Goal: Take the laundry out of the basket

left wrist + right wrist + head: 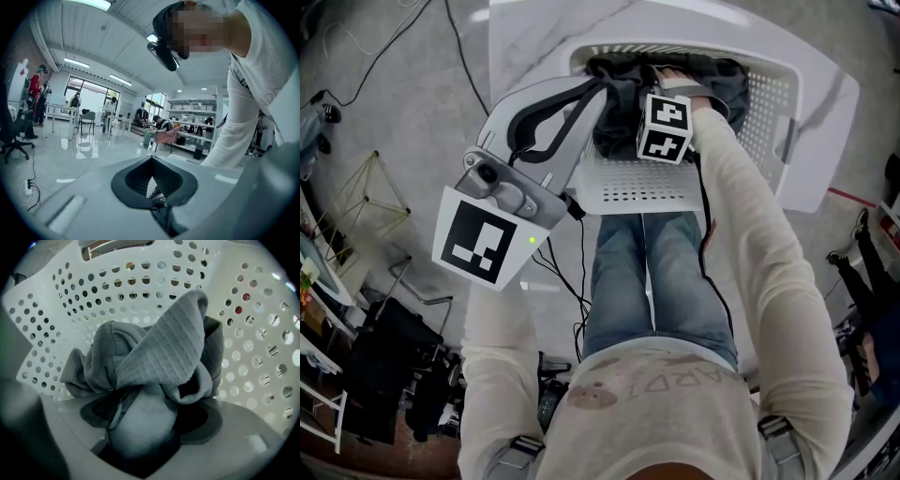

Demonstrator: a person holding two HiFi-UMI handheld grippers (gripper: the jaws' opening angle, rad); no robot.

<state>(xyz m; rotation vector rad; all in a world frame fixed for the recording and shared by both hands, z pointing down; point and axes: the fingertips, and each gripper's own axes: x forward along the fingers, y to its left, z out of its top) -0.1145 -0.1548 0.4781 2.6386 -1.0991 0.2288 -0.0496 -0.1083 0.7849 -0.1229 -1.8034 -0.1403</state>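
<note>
A white table (825, 94) with faint grey veining is standing at the far side of the scene. It is carrying one thing directly on its top, a white perforated laundry basket (769, 103), which is taking up most of the surface and leaving bare strips at the left and right. Around the table a glossy grey floor (394, 122) is spreading out. A black cable (467, 56) is trailing across it at the far left, a thin wire frame (380, 183) is standing on it further left, and dark equipment (394, 356) is crowding the near left. A red strip (853, 195) is lying on the floor at the right.
</note>
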